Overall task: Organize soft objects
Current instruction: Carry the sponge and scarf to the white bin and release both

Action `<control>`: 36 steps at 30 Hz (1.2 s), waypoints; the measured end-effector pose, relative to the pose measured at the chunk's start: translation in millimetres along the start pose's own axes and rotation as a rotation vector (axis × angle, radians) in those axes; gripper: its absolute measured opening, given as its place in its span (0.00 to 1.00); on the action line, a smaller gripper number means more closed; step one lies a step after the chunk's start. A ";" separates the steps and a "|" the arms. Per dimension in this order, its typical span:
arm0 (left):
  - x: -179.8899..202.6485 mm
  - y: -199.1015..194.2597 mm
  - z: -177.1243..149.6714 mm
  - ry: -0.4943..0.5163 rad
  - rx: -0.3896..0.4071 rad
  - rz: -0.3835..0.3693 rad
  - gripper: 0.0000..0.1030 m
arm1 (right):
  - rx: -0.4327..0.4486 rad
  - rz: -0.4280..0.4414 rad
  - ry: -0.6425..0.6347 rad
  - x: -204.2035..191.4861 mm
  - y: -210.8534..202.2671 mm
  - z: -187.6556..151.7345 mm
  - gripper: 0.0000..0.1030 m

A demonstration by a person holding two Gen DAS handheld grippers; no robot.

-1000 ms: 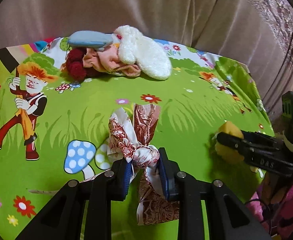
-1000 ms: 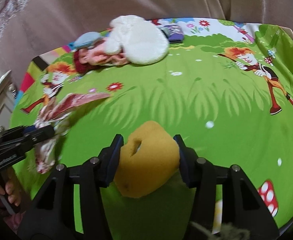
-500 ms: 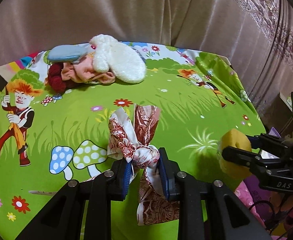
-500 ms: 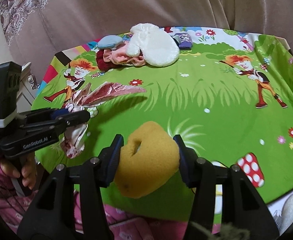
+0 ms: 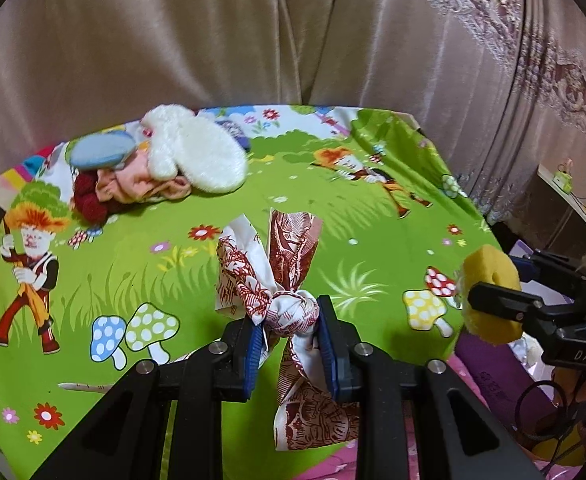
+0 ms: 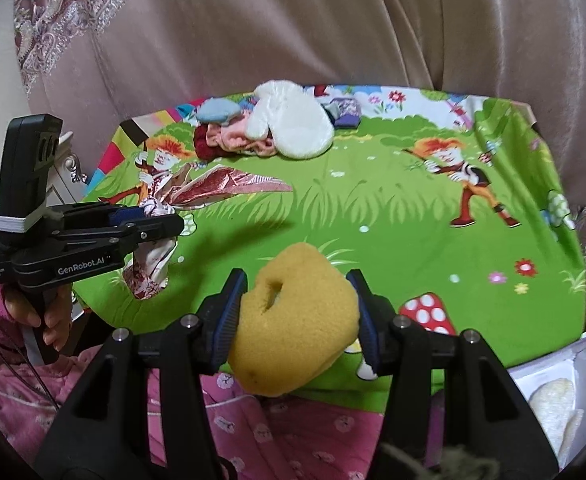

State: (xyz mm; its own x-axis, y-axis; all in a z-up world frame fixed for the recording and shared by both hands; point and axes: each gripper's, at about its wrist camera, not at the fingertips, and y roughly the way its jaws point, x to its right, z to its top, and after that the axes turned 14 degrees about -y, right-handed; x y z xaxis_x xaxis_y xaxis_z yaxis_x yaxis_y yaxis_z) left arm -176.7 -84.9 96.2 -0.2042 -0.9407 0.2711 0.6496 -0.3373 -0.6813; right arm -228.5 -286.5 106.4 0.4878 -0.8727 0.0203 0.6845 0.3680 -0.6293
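The left tongs (image 5: 287, 326) clench a knotted red-and-white patterned scarf (image 5: 271, 264) above the cartoon-print surface (image 5: 173, 280). At 3 o'clock, the right tongs (image 6: 299, 312) grip a yellow sponge (image 6: 297, 320). A pile of soft things (image 5: 161, 164) lies at 11 o'clock.

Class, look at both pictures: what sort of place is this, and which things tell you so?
Probably a room in a home: satin curtains hang behind a table under a cartoon tablecloth, with a pile of soft things on it.
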 end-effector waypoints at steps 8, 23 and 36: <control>46.2 -24.9 -1.8 0.112 0.035 -0.089 0.26 | 0.077 -0.090 0.040 24.2 -51.2 -9.9 0.54; 167.9 -37.0 -10.0 0.416 0.013 -0.346 0.26 | 0.084 -0.330 0.238 80.7 -132.0 -75.8 0.54; 270.9 -15.1 -36.5 0.565 -0.099 -0.513 0.29 | 0.113 -0.588 0.417 143.4 -210.9 -121.2 0.55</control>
State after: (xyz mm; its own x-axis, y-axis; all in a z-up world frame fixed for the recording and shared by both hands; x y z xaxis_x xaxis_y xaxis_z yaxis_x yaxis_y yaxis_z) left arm -268.5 -336.0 155.1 -0.8226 -0.5327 0.1988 0.3098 -0.7131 -0.6289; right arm -368.6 -528.2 147.9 -0.2092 -0.9777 0.0184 0.8326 -0.1880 -0.5210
